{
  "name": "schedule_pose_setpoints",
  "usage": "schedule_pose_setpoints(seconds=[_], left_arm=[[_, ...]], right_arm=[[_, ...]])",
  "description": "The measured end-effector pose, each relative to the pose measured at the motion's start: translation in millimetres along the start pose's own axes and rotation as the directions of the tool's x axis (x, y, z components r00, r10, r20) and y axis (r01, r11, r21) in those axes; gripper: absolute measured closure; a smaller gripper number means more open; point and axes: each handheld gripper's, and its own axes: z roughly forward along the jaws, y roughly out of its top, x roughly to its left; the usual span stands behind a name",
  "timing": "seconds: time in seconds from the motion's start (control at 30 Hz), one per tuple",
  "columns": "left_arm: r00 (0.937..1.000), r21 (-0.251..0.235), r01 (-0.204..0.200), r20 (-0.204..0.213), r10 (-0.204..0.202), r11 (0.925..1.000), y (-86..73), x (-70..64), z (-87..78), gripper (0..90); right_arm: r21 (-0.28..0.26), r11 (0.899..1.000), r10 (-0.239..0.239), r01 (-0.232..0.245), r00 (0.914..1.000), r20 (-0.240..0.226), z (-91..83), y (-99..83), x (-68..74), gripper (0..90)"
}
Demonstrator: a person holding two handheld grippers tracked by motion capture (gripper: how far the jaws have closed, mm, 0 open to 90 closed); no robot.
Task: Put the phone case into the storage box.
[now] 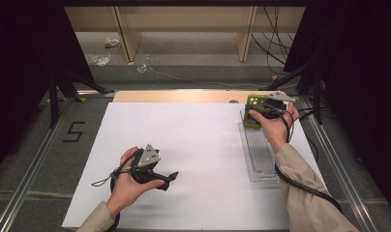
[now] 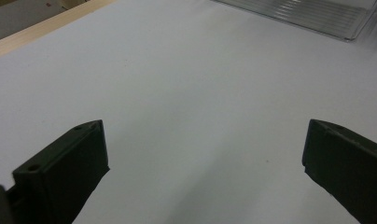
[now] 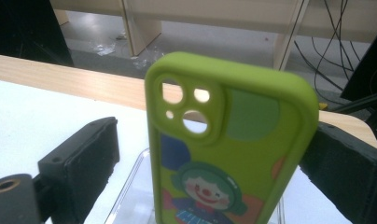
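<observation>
So the right gripper (image 1: 259, 112) is over the far end of the clear plastic tray (image 1: 259, 159) at the right side of the table, with the green phone case (image 3: 224, 144) standing upright between its jaws. In the right gripper view the right jaw looks pressed against the case edge, but there's a visible gap at the left jaw, so I can't tell if it's actually clamped or just framing it. The case's bottom is cut off, so I can't say whether it's touching the tray yet. Holding it upright by the edges makes sense to me if the plan is to slot it into the ribbed tray.

The rest of the tray looks empty, just ridges.

The left gripper (image 1: 160, 178) sits low over the white sheet (image 1: 193, 145) near the person, jaws spread wide with nothing between them, probably parked well apart from the action.
</observation>
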Motion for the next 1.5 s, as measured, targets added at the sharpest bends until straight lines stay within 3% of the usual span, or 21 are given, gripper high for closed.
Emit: schedule_pose_setpoints(seconds=[0.73,1.03,1.5], left_arm=[[1.0,0.0,0.0,-0.001,0.0,1.0,0.2,0.6,-0.4,0.0],[1.0,0.002,0.003,0.0,-0.003,1.0,0.0,0.3,0.2,0.0],[1.0,0.004,0.001,0.001,-0.001,1.0,0.2,0.8,-0.5,0.0]], right_arm=[[-0.002,1.0,-0.005,0.005,1.0,-0.007,-3.4,-2.0,1.2,7.8],[0.005,0.999,-0.046,0.047,0.9951,-0.087,-23.7,-5.7,11.3,10.5],[0.015,0.995,-0.089,0.094,0.974,-0.209,-54.2,-16.1,28.7,12.2]])
